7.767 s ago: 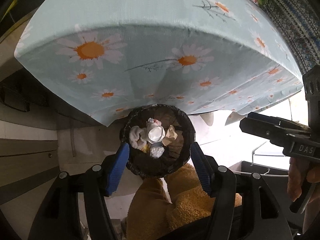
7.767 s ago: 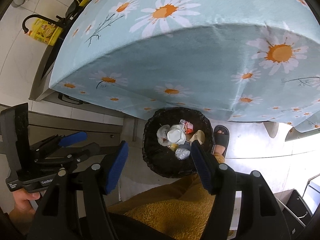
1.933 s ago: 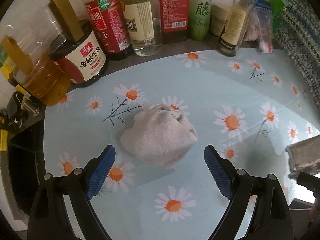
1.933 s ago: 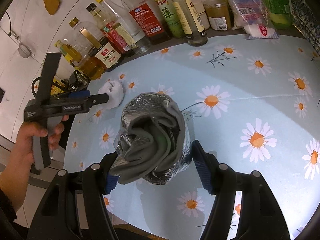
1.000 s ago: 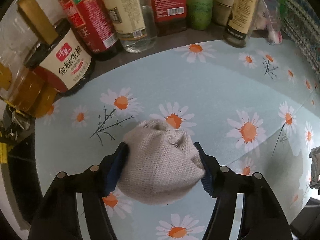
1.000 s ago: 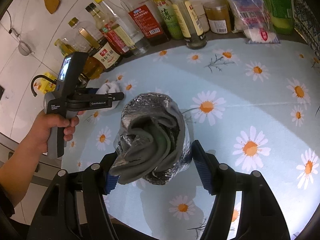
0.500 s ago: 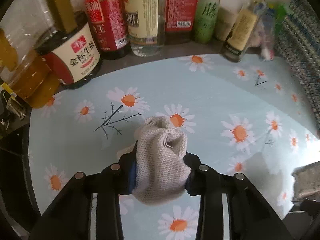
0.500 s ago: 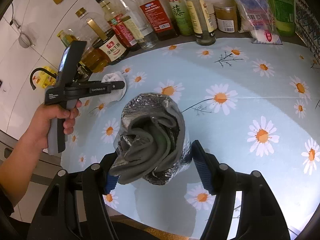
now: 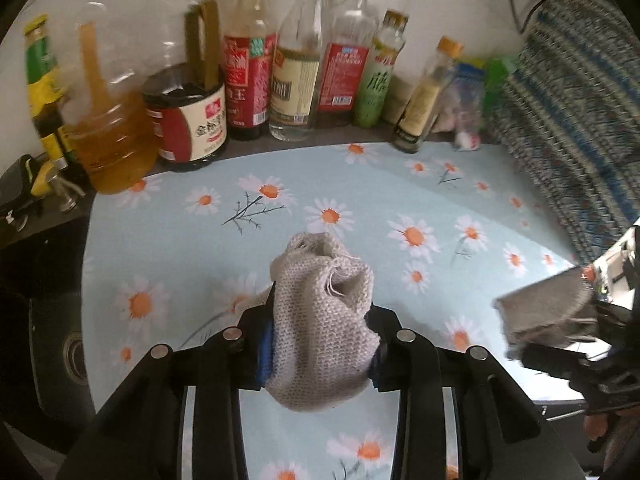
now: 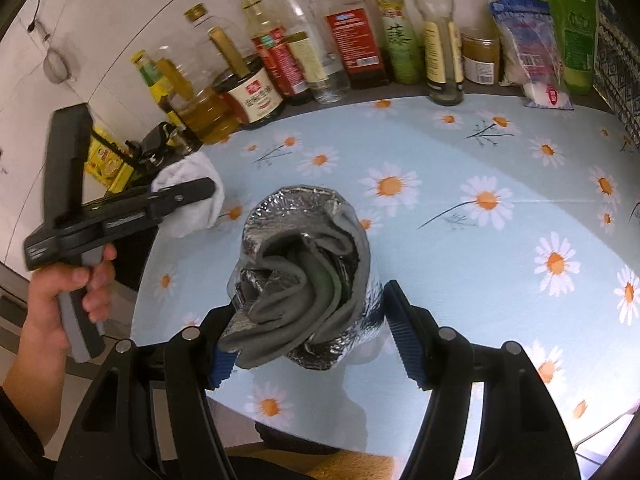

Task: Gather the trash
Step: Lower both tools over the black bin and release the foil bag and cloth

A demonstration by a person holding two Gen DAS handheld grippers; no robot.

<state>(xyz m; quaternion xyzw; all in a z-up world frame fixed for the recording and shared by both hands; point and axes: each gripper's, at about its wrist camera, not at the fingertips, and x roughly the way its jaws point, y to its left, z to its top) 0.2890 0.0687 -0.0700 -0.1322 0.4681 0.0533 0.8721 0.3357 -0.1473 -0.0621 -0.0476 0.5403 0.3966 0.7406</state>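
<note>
My left gripper (image 9: 320,350) is shut on a crumpled off-white knitted cloth (image 9: 322,320) and holds it just above the daisy-print tablecloth (image 9: 360,208). The same cloth shows white in the right wrist view (image 10: 188,204), clamped by the left gripper (image 10: 204,192). My right gripper (image 10: 308,320) is shut on a crumpled silver foil bag with grey lining (image 10: 304,276), held above the table's front part. That bag appears at the right edge of the left wrist view (image 9: 544,312).
A row of oil, sauce and vinegar bottles (image 9: 248,80) stands along the back wall. Food packets (image 10: 532,52) sit at the back right. A patterned fabric (image 9: 568,120) rises on the right. A dark stove area (image 9: 36,240) lies left of the table.
My left gripper closed on the knitted cloth and lifted it off the tablecloth, pulling back slightly. My right gripper kept holding the foil bag, nearly still.
</note>
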